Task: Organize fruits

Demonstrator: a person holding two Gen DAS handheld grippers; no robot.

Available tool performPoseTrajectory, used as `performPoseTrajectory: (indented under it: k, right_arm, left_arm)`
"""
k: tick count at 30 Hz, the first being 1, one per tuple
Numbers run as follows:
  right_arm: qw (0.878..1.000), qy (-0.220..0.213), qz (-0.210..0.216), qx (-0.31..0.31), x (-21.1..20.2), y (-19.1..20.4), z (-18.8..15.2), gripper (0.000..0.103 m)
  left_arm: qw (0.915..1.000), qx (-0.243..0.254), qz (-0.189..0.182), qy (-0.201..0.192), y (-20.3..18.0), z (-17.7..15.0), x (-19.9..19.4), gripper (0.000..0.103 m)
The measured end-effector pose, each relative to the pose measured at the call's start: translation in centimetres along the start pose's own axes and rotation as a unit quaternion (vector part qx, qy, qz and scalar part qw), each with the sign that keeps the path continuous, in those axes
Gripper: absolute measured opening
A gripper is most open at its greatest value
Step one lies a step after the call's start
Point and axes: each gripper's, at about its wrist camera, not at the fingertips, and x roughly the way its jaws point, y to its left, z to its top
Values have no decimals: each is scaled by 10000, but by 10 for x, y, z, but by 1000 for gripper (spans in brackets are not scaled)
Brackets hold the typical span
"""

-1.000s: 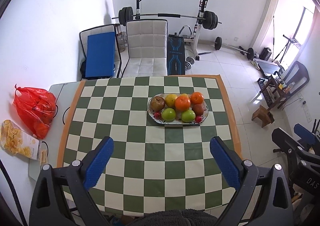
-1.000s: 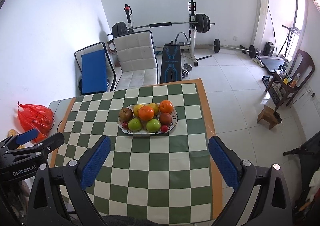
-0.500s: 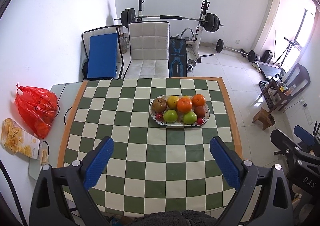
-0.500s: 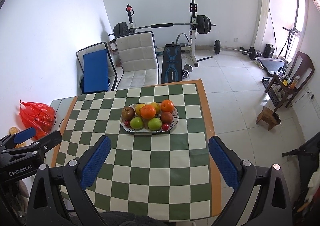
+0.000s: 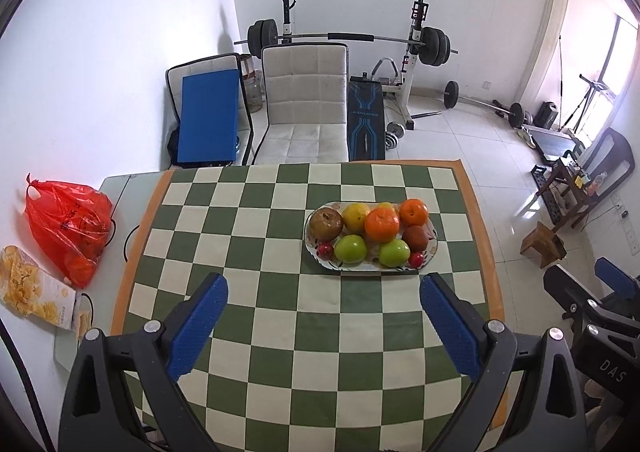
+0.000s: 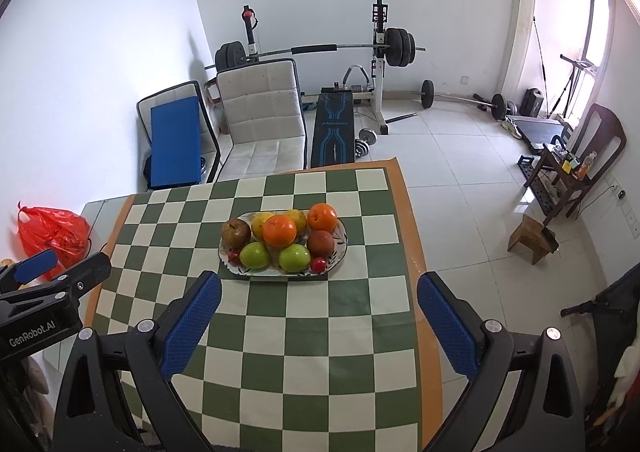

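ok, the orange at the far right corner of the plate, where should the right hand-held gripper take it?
Grip the orange across its widest middle, coming down from above. It sits on top at the plate's far right end, so its right and far sides look free; the brown fruit crowds its near side. Both the right hand-held gripper and the left hand-held gripper are open and empty.

I saw white walls and a pale tiled floor [image 5: 472, 156]. A white chair [image 5: 305, 108] stood behind the checked table [image 5: 280, 308], a barbell rack [image 5: 416, 52] at the far wall. Daylight came through a window [image 6: 596, 36] on the right, beside a dark chair [image 6: 604, 140].
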Motion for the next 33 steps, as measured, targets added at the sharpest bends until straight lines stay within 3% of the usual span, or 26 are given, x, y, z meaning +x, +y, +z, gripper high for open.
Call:
performPoseTrajectory:
  k: [14, 33]
  right_arm:
    - [9997, 132, -223, 15, 60, -12, 1, 100]
    - [9996, 171, -224, -13, 69, -13, 2, 100]
  left_arm:
    - [9999, 17, 118, 107, -8, -3, 36, 99]
    - [9999, -2, 126, -29, -3, 1, 41, 103]
